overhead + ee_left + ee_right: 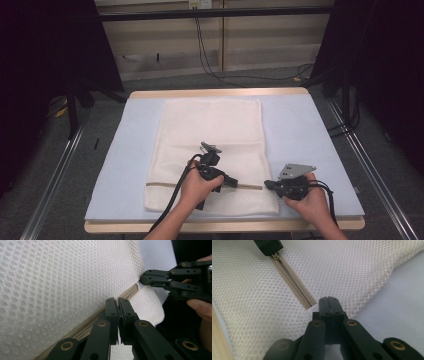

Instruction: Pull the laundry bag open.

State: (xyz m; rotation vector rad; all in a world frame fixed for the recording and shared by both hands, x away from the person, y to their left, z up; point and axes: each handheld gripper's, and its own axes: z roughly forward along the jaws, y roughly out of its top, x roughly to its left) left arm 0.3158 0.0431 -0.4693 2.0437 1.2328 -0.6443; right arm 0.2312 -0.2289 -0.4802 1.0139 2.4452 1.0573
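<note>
A white mesh bag (210,130) lies flat on the blue mat, its beige zipper (165,184) running across near the front edge. My left gripper (234,181) is over the zipper line, and in the left gripper view its jaws (118,301) are shut on the zipper (132,290). The right gripper view shows the left gripper's black tip (272,251) holding the small zipper pull (276,256). My right gripper (266,185) is at the bag's right edge, just past the zipper's end (309,305). Its jaws (328,300) are shut on the mesh there.
The blue mat (310,140) covers a wooden table (220,92), leaving bare mat on both sides of the bag. Metal rails (55,175) run along both sides of the table. Dark stands and cables (210,65) occupy the floor behind.
</note>
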